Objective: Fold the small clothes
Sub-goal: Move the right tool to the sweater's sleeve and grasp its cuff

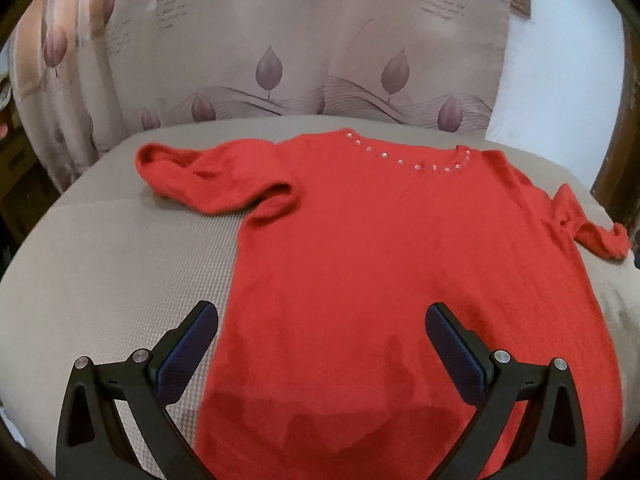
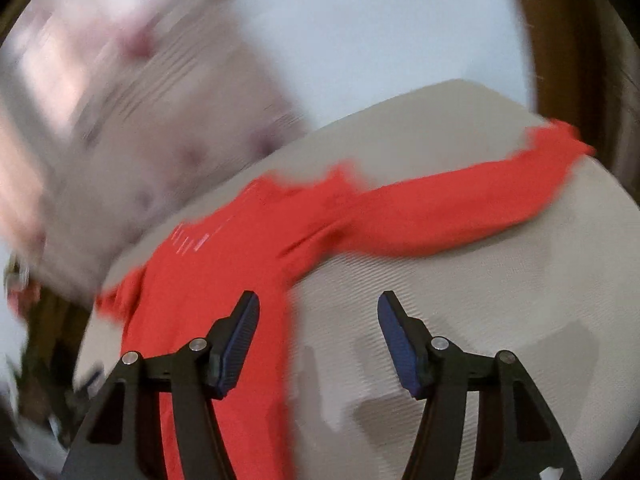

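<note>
A red long-sleeved sweater (image 1: 392,248) lies spread flat and face up, small shiny studs (image 1: 416,166) along its neckline, one sleeve (image 1: 208,178) bunched and bent out sideways, the other sleeve (image 2: 460,208) stretched straight out

Both wrist cameras look down obliquely, close above the shared red sweater (image 1: 380,260), the right view tilted.
</note>
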`<state>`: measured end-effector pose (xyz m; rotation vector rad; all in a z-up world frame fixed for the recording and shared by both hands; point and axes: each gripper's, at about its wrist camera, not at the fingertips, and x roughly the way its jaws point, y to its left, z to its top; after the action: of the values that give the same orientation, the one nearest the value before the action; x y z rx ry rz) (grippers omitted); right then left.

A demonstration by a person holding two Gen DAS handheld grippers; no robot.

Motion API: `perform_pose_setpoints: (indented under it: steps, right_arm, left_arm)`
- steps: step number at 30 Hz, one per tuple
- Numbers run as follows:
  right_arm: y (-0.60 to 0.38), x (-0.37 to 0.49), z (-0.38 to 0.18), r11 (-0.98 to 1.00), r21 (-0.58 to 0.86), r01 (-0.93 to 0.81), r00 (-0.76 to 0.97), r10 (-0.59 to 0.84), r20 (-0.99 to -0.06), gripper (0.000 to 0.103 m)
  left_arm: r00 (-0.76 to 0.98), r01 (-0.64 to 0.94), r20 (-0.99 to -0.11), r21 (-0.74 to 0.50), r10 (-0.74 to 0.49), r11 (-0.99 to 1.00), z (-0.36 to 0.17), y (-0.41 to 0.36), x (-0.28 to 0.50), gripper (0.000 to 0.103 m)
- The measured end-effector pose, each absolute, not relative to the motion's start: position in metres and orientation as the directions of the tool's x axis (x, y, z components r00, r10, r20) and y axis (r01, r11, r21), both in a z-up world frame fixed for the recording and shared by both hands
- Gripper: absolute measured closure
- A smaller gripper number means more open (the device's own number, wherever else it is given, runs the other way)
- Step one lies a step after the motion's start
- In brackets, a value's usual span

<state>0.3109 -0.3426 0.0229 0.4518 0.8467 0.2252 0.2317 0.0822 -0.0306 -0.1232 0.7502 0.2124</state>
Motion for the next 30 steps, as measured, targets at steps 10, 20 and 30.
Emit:
perform_pose_setpoints:
  steps: [10, 20, 30]
  right_arm:
    - [-0.521, 0.367, -0.006, 0.713, 0.622, 0.324, 0.688, 0.273, -0.672, 0.043]
    - [-0.545, 0.422, -0.027, 0.666, 0.655, 0.357, 0.663, 0.313, -0.68, 0.043]
    - [-0.541, 0.426, -0.027, 0.642, 0.656, 0.396, 0.65, 0.308, -0.694, 0.098]
  left_arm:
    - [0.705, -0.25, -0.692, -0.041, 0.153, 0.967, -0.033, 0.084, 0.231, 0.001]
    - [0.68, -0.255, -0.718, -0.045, 0.146, 0.966, -0.038, 0.085, 0.238, 0.001]
    - [0.663, -0.283, -0.739, -0.099, 0.119, 0.954, -0.04, 0.101, 0.239, 0.001]
